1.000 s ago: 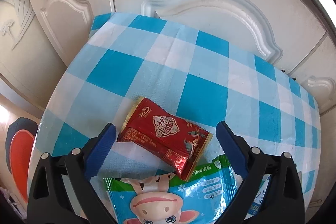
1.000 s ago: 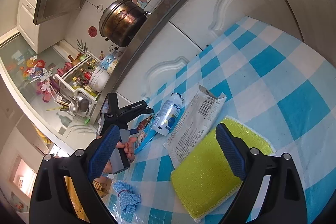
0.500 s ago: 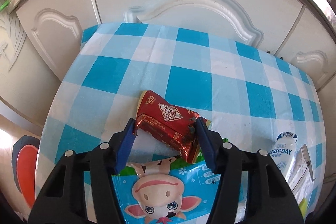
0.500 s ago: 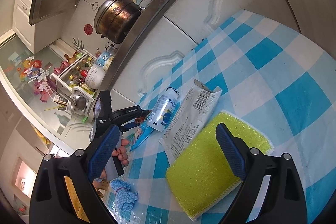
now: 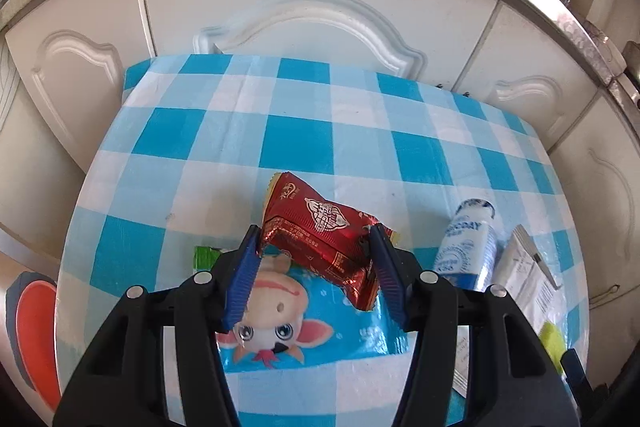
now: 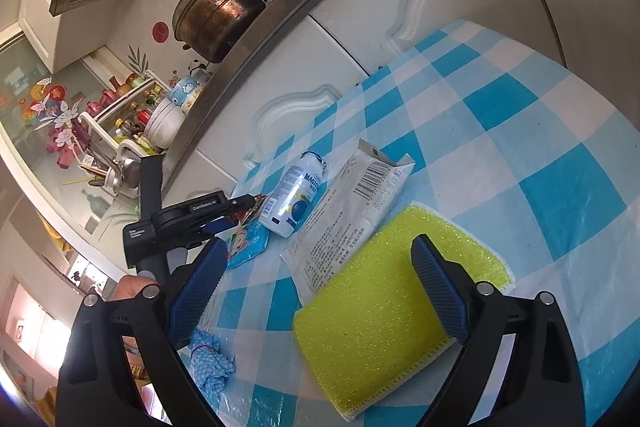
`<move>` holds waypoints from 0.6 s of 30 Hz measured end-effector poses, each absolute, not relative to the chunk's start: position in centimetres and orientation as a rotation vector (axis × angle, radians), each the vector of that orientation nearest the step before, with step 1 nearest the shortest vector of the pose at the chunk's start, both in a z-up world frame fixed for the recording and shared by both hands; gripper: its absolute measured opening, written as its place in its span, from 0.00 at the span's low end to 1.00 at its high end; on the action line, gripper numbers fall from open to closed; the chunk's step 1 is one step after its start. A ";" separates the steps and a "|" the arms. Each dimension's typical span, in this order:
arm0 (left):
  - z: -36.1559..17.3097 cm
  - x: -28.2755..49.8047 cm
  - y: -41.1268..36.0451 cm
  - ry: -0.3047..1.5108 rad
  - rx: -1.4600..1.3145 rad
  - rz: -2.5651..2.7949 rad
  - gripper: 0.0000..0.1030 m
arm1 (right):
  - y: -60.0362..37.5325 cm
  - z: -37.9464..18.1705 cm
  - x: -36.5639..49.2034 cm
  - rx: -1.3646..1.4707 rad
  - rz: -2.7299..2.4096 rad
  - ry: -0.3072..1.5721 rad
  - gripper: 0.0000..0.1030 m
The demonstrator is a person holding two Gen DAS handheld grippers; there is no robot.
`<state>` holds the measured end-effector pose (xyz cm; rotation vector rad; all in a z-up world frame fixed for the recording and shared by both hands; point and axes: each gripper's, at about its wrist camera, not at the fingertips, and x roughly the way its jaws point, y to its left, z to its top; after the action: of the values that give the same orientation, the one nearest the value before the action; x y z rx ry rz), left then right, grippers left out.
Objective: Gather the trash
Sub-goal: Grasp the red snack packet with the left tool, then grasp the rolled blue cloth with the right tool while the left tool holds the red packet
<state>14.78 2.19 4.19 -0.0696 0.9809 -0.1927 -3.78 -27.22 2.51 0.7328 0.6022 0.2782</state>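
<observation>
My left gripper (image 5: pixel 315 239) has its jaws closing on a crumpled red snack wrapper (image 5: pixel 320 215), both pads pressing its sides. The wrapper hangs a little above a blue cartoon-cow wrapper (image 5: pixel 296 319) that lies flat on the checked tablecloth (image 5: pixel 300 147). A small white bottle (image 5: pixel 464 247) and a white packet (image 5: pixel 524 275) lie to the right. In the right wrist view my right gripper (image 6: pixel 320 243) stands open above a yellow sponge (image 6: pixel 392 307), with nothing between its fingers. That view also shows the left gripper (image 6: pixel 240 211), the bottle (image 6: pixel 294 201) and the packet (image 6: pixel 352 215).
A blue cloth scrap (image 6: pixel 210 359) lies near the table's front edge. White cabinet doors (image 5: pixel 312 7) and a steel counter edge stand just behind the table. A large pot (image 6: pixel 216 15) sits on the counter. An orange and grey object (image 5: pixel 32 327) sits on the floor at the left.
The left jaws went from wide open around the red wrapper to pressing on it, crumpling it, and it rose over the blue wrapper. The right gripper has hardly moved.
</observation>
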 end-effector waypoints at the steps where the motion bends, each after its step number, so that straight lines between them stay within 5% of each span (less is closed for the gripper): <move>1: 4.4 14.3 2.1 0.980 -0.072 -0.212 0.54 | -27.2 2.5 -3.8 0.729 0.277 0.603 0.89; 18: 5.9 4.5 3.2 0.964 -0.138 -0.399 0.54 | -26.1 2.7 -4.6 0.596 0.198 0.635 0.89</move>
<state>4.52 3.21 5.92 -0.1377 0.9636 -0.3993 -4.57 -26.11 2.70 0.5958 0.6352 0.1980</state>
